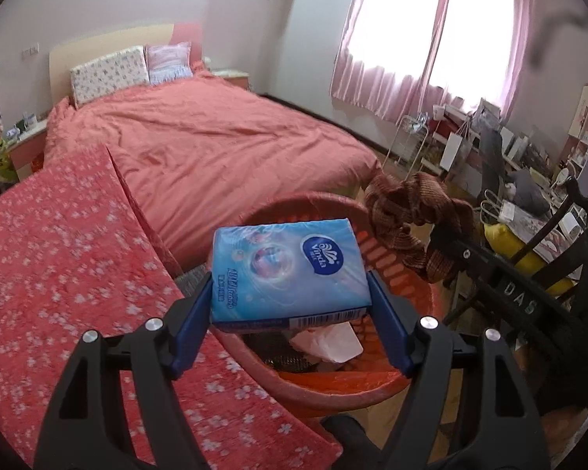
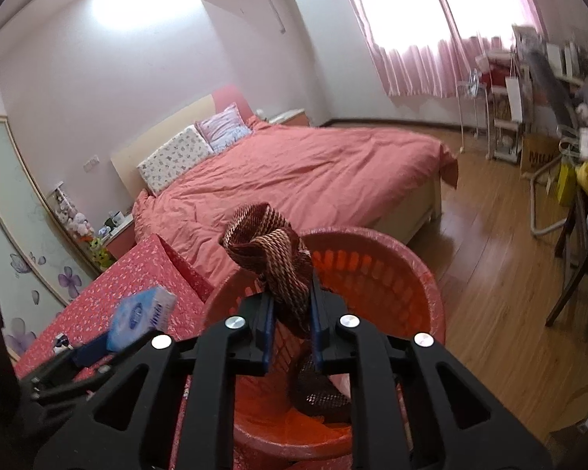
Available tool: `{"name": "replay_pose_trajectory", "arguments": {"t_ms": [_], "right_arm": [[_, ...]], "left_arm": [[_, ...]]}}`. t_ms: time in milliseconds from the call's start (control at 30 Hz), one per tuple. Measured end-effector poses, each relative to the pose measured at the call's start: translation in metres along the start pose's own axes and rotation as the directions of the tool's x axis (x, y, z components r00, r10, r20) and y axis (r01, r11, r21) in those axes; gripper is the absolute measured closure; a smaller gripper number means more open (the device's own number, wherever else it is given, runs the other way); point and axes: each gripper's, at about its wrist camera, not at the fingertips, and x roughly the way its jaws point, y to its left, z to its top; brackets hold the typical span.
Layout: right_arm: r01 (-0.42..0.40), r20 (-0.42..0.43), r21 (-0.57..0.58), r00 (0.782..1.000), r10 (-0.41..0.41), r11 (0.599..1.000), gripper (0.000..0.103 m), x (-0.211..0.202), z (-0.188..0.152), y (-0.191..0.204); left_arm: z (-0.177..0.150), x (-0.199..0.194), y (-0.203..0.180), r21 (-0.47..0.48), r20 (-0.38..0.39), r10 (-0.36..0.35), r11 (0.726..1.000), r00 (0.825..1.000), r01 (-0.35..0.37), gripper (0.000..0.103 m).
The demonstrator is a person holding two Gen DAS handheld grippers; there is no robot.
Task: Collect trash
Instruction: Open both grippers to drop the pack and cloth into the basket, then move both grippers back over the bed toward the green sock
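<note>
— Starting leftmost: what flanks the red bin (image 1: pixel 345 387)?
— The floral table (image 1: pixel 58 258) edge touches its rim; bare wood floor (image 2: pixel 501 274) lies rightward.
— The left gripper (image 1: pixel 290 301)?
— Pinching the blue tissue pack (image 1: pixel 290 270) over the bin, long axis pointing away.
— And the right gripper (image 2: pixel 290 313)?
— Nearly closed around the woven cloth (image 2: pixel 270 262), which runs upright above the bin.

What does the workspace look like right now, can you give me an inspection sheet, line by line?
Surface: floral red cover beside the bin.
Job's things: blue tissue pack; brown woven cloth; red slatted bin, with crumpled paper inside.
Clutter: crowded desk by the window.
Grippers: left gripper clamps the pack above the bin; right gripper has the cloth between its jaws over the bin.
Cables: nothing seen.
Surroundings: bed, pink curtains, wood floor.
</note>
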Motion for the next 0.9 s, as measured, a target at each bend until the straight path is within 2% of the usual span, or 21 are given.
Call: {"name": "replay_pose_trajectory", "arguments": {"t_ms": [133,233,333,400,467,600,700,800,900], "right_arm": [[0.005,-0.04,0.014,0.999,-0.004,1.0,0.073,0.01,-0.004,-0.009],[0.022,-0.049,0.011,0.999,-0.022,1.0,0.066,0.009,-0.009,-0.01],[0.049,-0.041,-0.007,0.998,-0.049,0.999,0.064,0.004,-0.012,-0.01],[0.069,-0.033,-0.026,0.997,-0.07,0.997,0.058,0.0,-0.014,-0.008],[0.076,-0.028,-0.036,0.997,-0.077,0.996,0.056,0.001,-0.011,-0.01],[0.089,-0.021,-0.071,0.996,-0.091,0.993,0.051,-0.003,-0.013,-0.003],[0.088,-0.02,-0.094,0.996,-0.09,0.992,0.05,-0.002,-0.015,0.004],[0.079,-0.029,-0.113,0.996,-0.083,0.99,0.05,-0.001,-0.018,0.011],[0.069,-0.035,-0.134,0.997,-0.074,0.989,0.045,-0.003,-0.022,0.022]], "left_arm": [[-0.005,0.019,0.009,-0.024,-0.053,0.008,1.0,0.999,-0.01,0.026],[-0.008,0.022,0.017,-0.03,-0.062,0.02,0.999,0.998,-0.022,0.024],[-0.012,0.02,0.026,-0.029,-0.059,0.056,0.998,0.997,-0.058,0.024],[-0.015,0.014,0.035,-0.029,-0.052,0.093,0.995,0.994,-0.095,0.024],[-0.017,0.007,0.045,-0.028,-0.046,0.131,0.991,0.99,-0.132,0.024],[-0.027,-0.012,0.066,-0.018,-0.036,0.208,0.978,0.977,-0.209,0.023],[-0.034,-0.027,0.085,-0.019,-0.03,0.265,0.964,0.964,-0.266,0.022],[-0.041,-0.042,0.105,-0.037,-0.023,0.312,0.949,0.95,-0.312,0.021],[-0.047,-0.057,0.127,-0.067,-0.025,0.352,0.933,0.936,-0.353,0.021]]}}
